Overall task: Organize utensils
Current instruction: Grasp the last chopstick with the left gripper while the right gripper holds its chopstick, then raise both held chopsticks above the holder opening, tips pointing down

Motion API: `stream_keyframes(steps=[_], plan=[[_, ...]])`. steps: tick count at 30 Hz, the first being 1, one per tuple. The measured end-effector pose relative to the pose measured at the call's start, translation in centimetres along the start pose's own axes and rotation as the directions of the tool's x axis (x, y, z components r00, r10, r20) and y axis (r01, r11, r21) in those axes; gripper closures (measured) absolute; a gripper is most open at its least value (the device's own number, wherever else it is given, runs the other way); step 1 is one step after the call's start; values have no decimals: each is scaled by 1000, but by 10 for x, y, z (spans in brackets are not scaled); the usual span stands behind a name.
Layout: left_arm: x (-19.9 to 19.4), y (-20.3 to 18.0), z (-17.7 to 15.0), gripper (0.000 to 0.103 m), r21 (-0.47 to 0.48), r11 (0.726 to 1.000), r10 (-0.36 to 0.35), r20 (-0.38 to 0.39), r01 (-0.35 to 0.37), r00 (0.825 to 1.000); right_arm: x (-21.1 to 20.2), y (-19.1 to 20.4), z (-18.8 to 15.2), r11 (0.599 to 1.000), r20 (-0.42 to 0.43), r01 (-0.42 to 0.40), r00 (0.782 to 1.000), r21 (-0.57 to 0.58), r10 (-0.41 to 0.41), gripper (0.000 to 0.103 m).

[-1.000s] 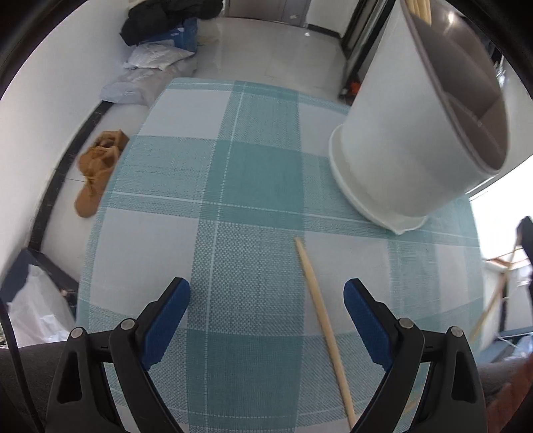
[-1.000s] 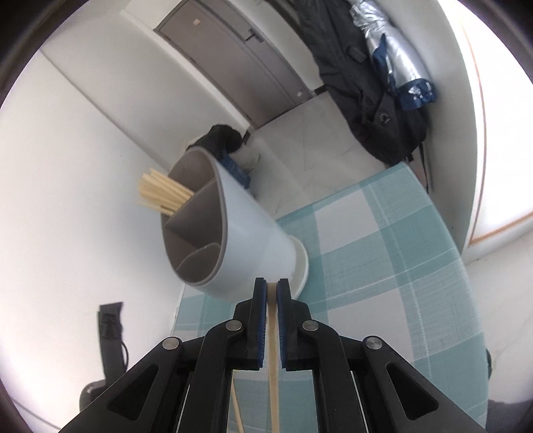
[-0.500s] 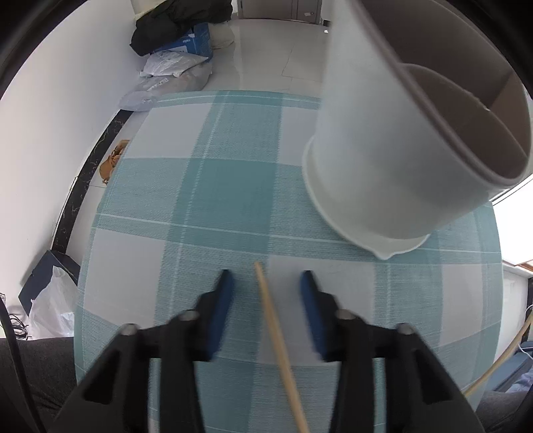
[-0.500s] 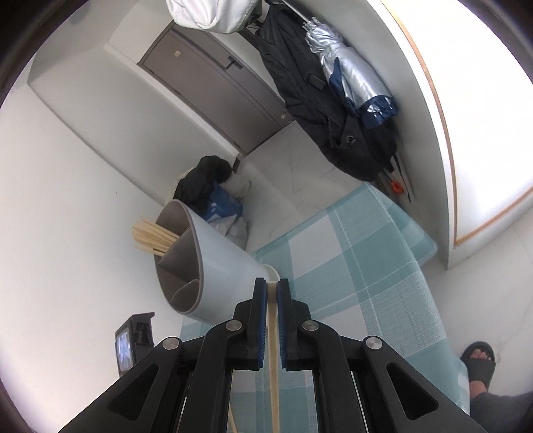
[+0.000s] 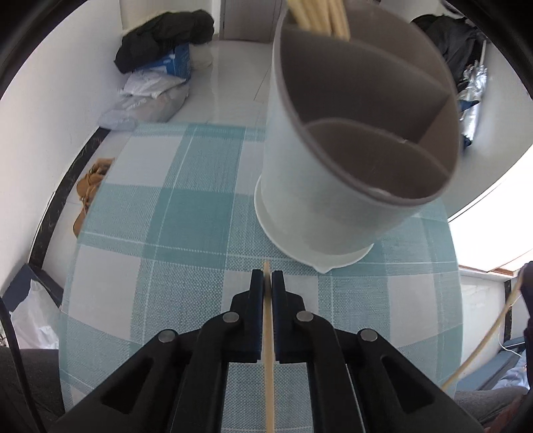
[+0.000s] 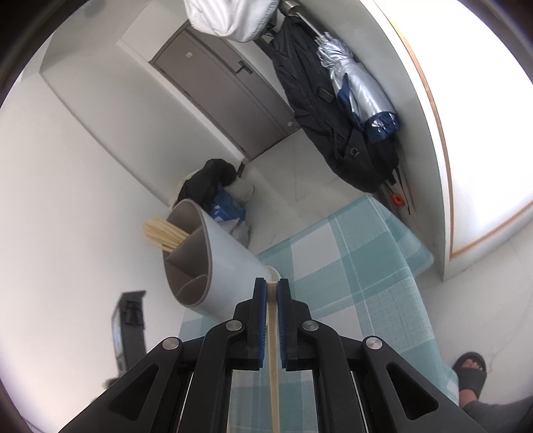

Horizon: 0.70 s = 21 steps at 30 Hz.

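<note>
A white utensil holder with grey inner compartments stands on the teal checked tablecloth. Several wooden chopsticks stick out of its far compartment. My left gripper is shut on a wooden chopstick, just in front of the holder's base. In the right wrist view my right gripper is shut on another wooden chopstick, held in the air beside the holder, whose chopsticks show there too.
Bags and dark clothes lie on the floor past the table's far edge, brown shoes at its left. A door and hanging coats are behind. A foot in a sandal is by the table.
My left gripper closed from wide open onto the chopstick lying on the cloth and moved nearer the holder. My right gripper rose and tilted with its chopstick still held.
</note>
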<state>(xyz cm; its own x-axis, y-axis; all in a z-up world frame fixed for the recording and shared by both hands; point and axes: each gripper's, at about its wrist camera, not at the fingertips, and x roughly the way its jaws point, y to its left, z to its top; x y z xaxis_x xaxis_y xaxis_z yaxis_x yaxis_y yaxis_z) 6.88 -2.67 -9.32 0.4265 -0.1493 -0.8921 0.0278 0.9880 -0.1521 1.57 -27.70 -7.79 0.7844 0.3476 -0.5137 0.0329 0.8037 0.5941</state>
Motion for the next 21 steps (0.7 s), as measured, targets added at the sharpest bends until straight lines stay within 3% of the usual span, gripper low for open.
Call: stream_keyframes(steps=[3,10,21], plan=[[-21,-4,-5,102,0,1000,-24,55,24,998,-2,8,-5,999,5,-1,1000,-35,1,98],[-67,-16,-11,102,59,994,-107,205,97,973,2,28,-17,991,10,24,1000,-135,-23,98],[-103,-20,-18,102,185,974,-184,324,129,928,-13,63,-29,964,76,-5,997,-267,26,98]])
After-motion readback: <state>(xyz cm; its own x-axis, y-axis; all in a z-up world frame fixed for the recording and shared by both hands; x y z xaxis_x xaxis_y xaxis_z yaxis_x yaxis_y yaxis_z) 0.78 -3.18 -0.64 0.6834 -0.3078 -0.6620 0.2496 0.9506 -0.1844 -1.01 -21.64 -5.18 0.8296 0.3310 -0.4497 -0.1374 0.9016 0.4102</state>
